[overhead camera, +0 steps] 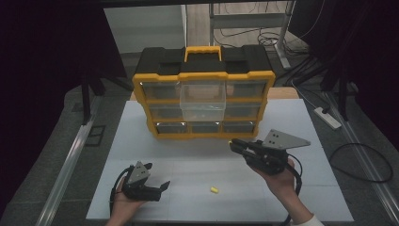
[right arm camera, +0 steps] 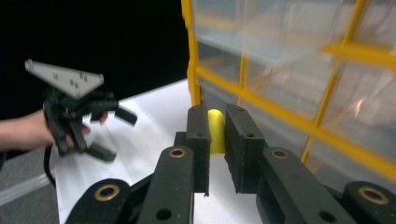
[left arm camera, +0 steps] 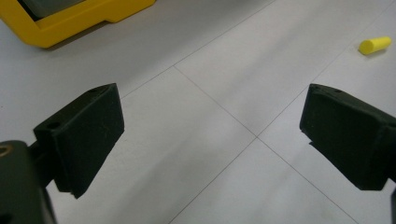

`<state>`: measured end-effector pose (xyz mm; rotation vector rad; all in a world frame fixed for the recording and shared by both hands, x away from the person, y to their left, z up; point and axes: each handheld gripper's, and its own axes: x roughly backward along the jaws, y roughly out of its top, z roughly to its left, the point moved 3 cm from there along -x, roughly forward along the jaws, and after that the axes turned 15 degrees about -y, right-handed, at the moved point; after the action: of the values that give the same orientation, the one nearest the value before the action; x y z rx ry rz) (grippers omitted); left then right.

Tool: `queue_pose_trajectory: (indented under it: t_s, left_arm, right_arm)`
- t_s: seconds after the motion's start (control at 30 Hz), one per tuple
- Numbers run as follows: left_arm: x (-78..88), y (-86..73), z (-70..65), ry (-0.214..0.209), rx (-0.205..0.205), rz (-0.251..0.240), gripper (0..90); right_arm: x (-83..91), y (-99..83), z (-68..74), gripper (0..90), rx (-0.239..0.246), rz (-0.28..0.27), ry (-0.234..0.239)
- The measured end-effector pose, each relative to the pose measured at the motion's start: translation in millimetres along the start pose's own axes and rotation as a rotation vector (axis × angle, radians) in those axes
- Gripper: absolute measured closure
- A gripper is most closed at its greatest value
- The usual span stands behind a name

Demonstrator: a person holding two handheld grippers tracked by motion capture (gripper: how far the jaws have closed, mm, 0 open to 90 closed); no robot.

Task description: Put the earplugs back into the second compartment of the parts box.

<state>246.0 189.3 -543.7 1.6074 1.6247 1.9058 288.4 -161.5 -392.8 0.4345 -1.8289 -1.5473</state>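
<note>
Foam, a small yellow plug (right arm camera: 215,131), sits clamped between the two black jaws of the right hand-held gripper (right arm camera: 216,140), held up close to the lower front of the organizer box (overhead camera: 203,94). In the high view that right hand-held gripper (overhead camera: 234,145) is raised above the white surface (overhead camera: 141,141), just in front of the box's bottom right corner, gripped from below by the person's right hand (overhead camera: 278,175). The box stands upright near the far edge of the surface, yellow-framed with a black top and a yellow handle, its face a grid of clear drawers; the middle clear drawer (overhead camera: 203,100) juts out toward the person. A second yellow plug (overhead camera: 214,190) lies loose on the surface, nearer the person, between the two hands. The left hand-held gripper (overhead camera: 157,181) rests low at the near left of the surface in the left hand (overhead camera: 124,201), jaws spread wide apart with nothing between them; its own view shows bare surface between the pads and the loose plug off at upper right.
</note>
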Motion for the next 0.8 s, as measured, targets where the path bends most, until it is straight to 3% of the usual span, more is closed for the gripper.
queue_pose_trajectory:
  t_s: [0.1, 0.4, 0.8]
  left_arm:
    - [0.0, 0.0, -0.3, -0.001, 0.0, -0.001, 6.6]
    - [0.3, -0.3, -0.3, -0.003, 0.0, -0.002, 6.6]
    - [0.1, -0.3, -0.5, -0.003, -0.002, 0.001, 6.6]
  right_arm:
    - [1.9, 14.8, -2.0, 80.1, -0.009, -0.043, 0.001]
    - [-2.3, 35.1, -9.9, 80.2, -0.055, -0.084, 0.004]
    - [-5.5, 62.0, -22.3, 80.2, -0.066, -0.128, -0.05]
